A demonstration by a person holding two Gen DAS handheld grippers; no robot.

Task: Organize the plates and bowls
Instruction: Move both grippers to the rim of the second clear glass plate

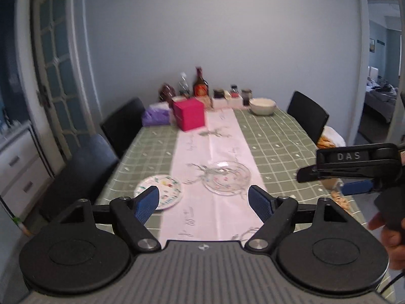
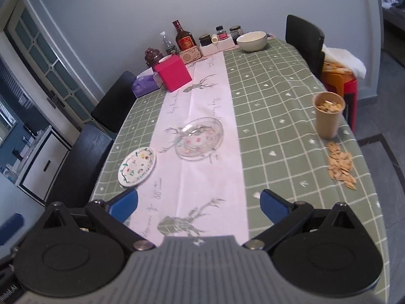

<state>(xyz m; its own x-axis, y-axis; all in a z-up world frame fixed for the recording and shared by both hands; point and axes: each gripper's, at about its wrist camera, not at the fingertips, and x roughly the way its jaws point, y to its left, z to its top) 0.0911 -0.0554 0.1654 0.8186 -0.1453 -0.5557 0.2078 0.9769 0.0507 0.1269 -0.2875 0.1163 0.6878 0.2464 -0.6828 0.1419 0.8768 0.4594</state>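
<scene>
A clear glass plate (image 1: pixel 226 177) (image 2: pixel 200 138) lies on the white runner in the middle of the table. A small white plate with coloured patterns (image 1: pixel 159 193) (image 2: pixel 137 166) lies to its left on the green cloth. A white bowl (image 1: pixel 262 106) (image 2: pixel 252 41) stands at the far end. My left gripper (image 1: pixel 203 204) is open and empty, above the near table edge, short of both plates. My right gripper (image 2: pixel 198 204) is open and empty, also above the near edge; it shows in the left wrist view (image 1: pixel 354 174) at the right.
A pink box (image 2: pixel 173 73), a purple tissue pack (image 2: pixel 144 82), bottles and jars (image 2: pixel 183 38) stand at the far end. A beige cup of seeds (image 2: pixel 327 116) and a loose seed pile (image 2: pixel 340 166) sit at the right edge. Black chairs (image 2: pixel 83 157) line both sides.
</scene>
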